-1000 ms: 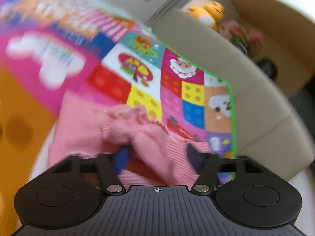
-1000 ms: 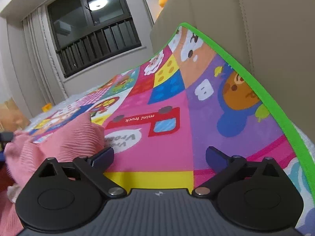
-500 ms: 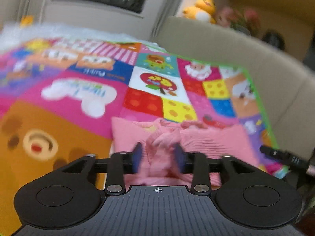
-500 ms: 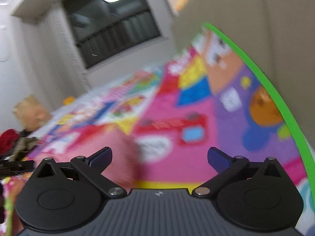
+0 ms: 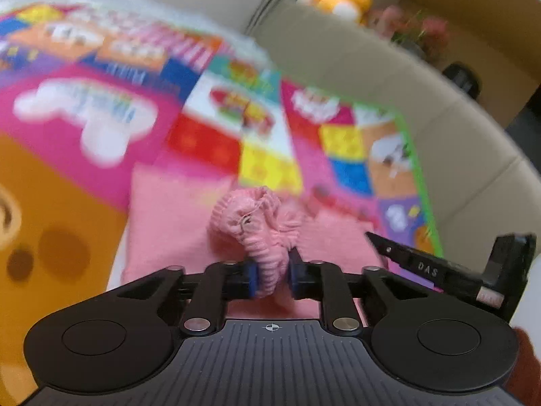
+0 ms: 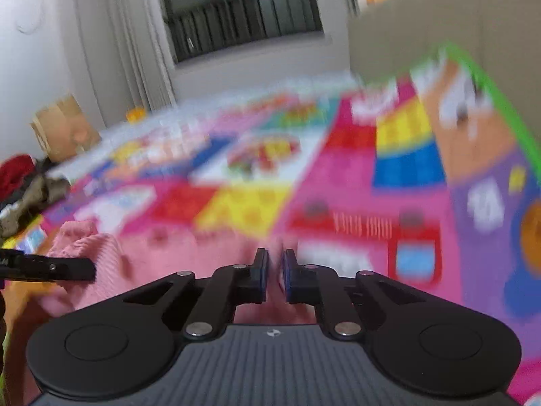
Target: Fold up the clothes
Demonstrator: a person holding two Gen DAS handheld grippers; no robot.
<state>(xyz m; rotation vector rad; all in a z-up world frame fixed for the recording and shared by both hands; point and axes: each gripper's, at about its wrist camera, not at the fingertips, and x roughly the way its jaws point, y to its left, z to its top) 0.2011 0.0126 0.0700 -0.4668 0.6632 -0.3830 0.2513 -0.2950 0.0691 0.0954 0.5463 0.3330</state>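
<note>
The garment (image 5: pixel 175 223) is pink and ribbed; the mat (image 5: pixel 94 155) shows bright cartoon squares (pink, yellow, red, blue, orange), edged green; the sofa (image 5: pixel 422 101) beige.

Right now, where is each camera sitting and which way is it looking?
Left wrist: sits on the left hand-held gripper, looking forward over the pink sweater bunched between its fingers, toward the play mat and beige sofa; the right hand-held gripper shows at the right edge.
Right wrist: sits on the right hand-held gripper, looking across the mat toward the window; the left gripper's finger shows at the left edge.
Shared: the sweater, mat and sofa.
</note>
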